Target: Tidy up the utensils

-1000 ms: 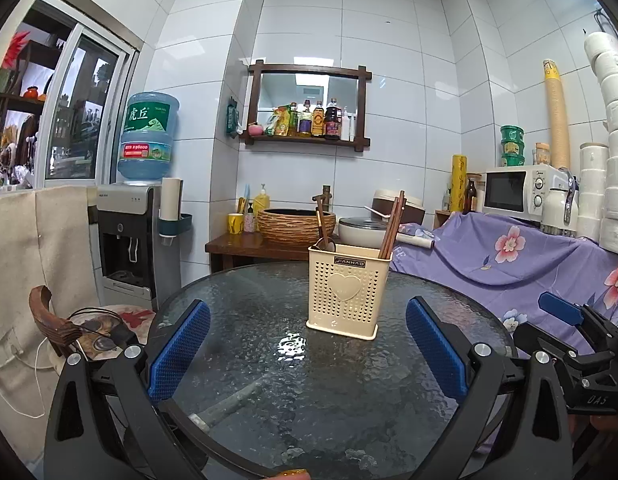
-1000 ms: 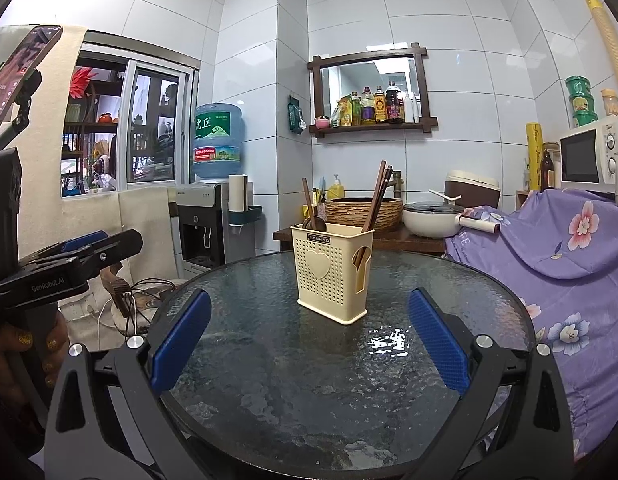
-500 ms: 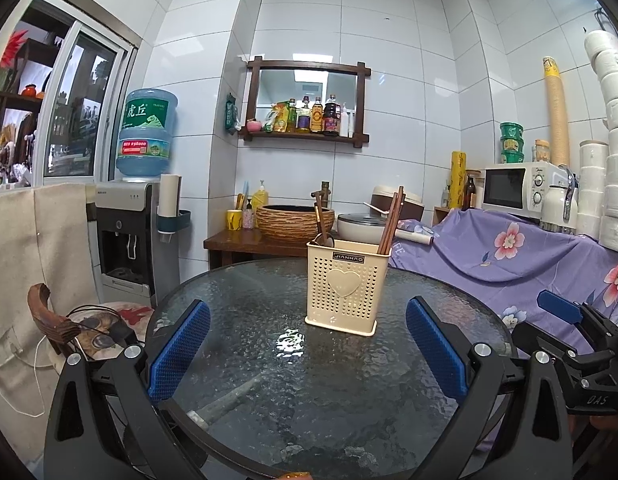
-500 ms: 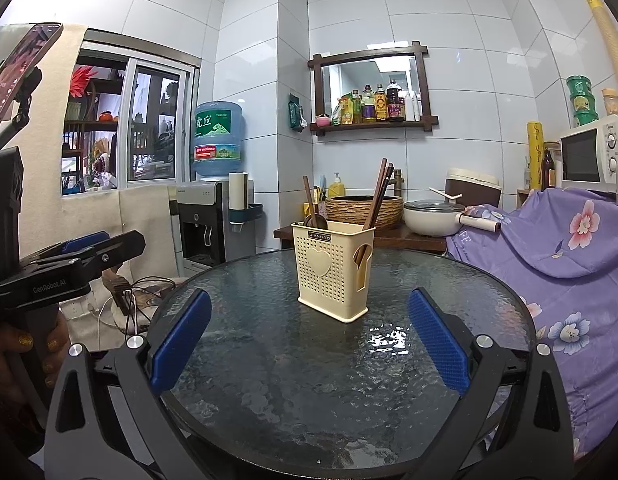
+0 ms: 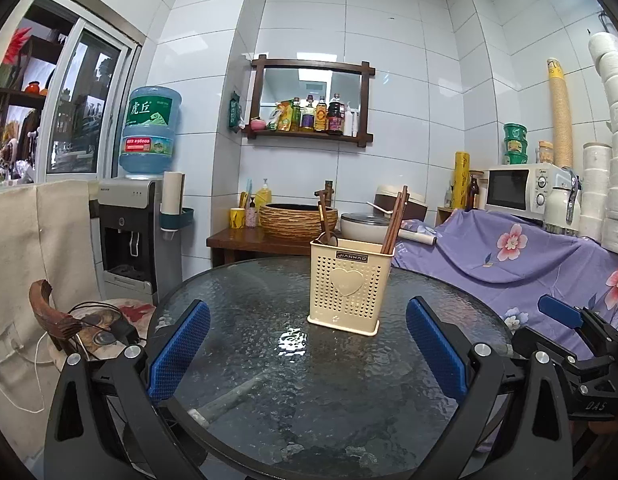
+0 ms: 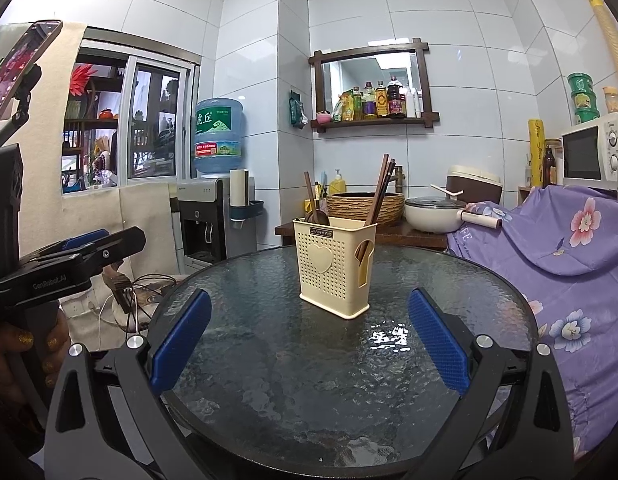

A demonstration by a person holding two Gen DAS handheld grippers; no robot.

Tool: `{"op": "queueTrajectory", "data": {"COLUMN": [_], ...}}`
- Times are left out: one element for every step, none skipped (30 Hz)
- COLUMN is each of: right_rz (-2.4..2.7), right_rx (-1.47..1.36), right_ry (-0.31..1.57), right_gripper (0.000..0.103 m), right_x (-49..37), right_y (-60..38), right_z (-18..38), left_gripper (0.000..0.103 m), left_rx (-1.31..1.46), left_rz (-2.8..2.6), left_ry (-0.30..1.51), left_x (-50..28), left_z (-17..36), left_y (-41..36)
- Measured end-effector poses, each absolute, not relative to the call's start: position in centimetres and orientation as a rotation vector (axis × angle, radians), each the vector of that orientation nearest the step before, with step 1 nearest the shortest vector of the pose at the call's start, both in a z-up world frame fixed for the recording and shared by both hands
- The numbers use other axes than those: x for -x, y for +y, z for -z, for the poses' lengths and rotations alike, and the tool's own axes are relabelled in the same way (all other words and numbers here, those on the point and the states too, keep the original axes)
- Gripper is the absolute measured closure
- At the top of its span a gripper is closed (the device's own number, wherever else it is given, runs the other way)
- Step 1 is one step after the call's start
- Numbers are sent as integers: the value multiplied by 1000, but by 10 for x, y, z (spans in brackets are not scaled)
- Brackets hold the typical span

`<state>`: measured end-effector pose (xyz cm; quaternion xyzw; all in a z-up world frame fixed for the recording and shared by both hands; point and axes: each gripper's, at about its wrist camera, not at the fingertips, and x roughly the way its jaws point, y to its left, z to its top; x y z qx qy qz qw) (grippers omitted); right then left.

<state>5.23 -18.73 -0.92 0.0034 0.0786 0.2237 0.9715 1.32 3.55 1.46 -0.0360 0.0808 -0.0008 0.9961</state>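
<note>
Cream plastic, punched with small holes and marked with a raised heart, the caddy is standing upright on the round glass table, toward its far side. Inside it, brown chopsticks are leaning toward the right in one compartment, and a wooden spoon is sticking up from the left one; the right wrist view is showing the same spoon and chopsticks from a little further right, with a slot in the caddy's side wall.

The left gripper is hovering over the near part of the table with its jaws spread wide, its blue pads gripping nothing and well apart from the caddy. The right gripper is likewise hanging wide apart and empty, the caddy sitting beyond and between its blue pads without touching them.

Behind the table, a woven basket and a white pot are resting on a wooden sideboard. A purple floral cloth is draping over the counter at right, a microwave above it. A water dispenser is standing at left under a blue bottle.
</note>
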Motion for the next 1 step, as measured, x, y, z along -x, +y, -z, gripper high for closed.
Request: {"op": "queueTrajectory", "data": {"right_rz": [-451], "right_rx": [-8], "right_ry": [159], "right_gripper": [6], "right_x": [-52], "right_y": [-187], "right_z": [9], "left_gripper": [6], "left_rx": [73], "left_rz": [1], "left_ry": [164], "left_x": [-14], "left_z": [-14], "left_y": [35]}}
